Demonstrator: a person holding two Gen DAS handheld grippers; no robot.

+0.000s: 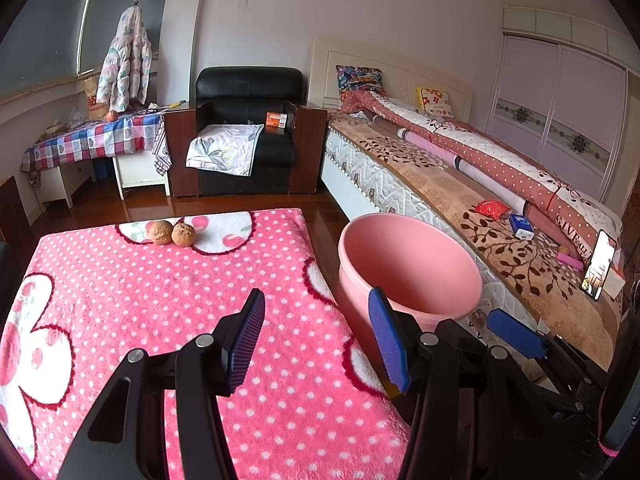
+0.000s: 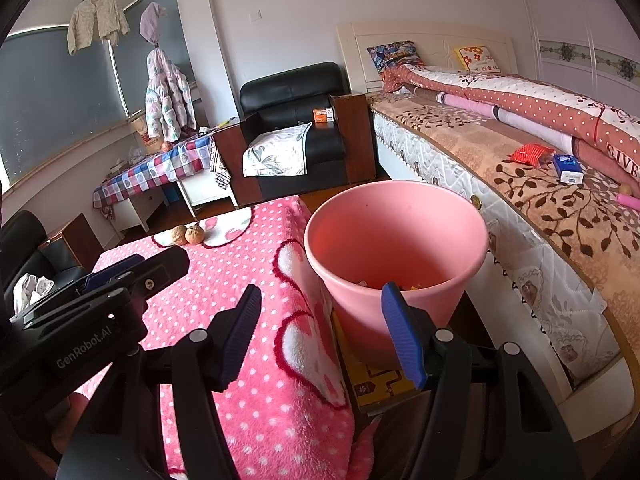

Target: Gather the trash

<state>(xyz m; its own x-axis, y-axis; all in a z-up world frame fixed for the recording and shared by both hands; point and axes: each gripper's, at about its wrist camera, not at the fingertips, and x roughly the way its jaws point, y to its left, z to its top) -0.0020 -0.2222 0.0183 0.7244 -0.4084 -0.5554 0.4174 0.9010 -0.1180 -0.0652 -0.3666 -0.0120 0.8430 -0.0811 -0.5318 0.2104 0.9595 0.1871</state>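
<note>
A bedroom with pale walls (image 1: 360, 8) and a glossy dark wood floor (image 1: 240, 202). A black leather armchair (image 1: 248, 92) with brown wooden sides stands against the far wall, between a bed (image 1: 440, 168) with a cream headboard and a side table (image 1: 92, 140) under a checked cloth. Large dark windows (image 2: 52, 96) fill the left wall, with a jacket (image 1: 126, 64) hanging in front of them. A wardrobe (image 1: 560, 112) with pale sliding doors stands beyond the bed. Soft, even daylight.

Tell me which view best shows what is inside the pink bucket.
The right wrist view: it looks down into the pink bucket, where a few scraps show at the bottom. The left wrist view shows the bucket from lower, only its inner wall and rim, no contents.
</note>
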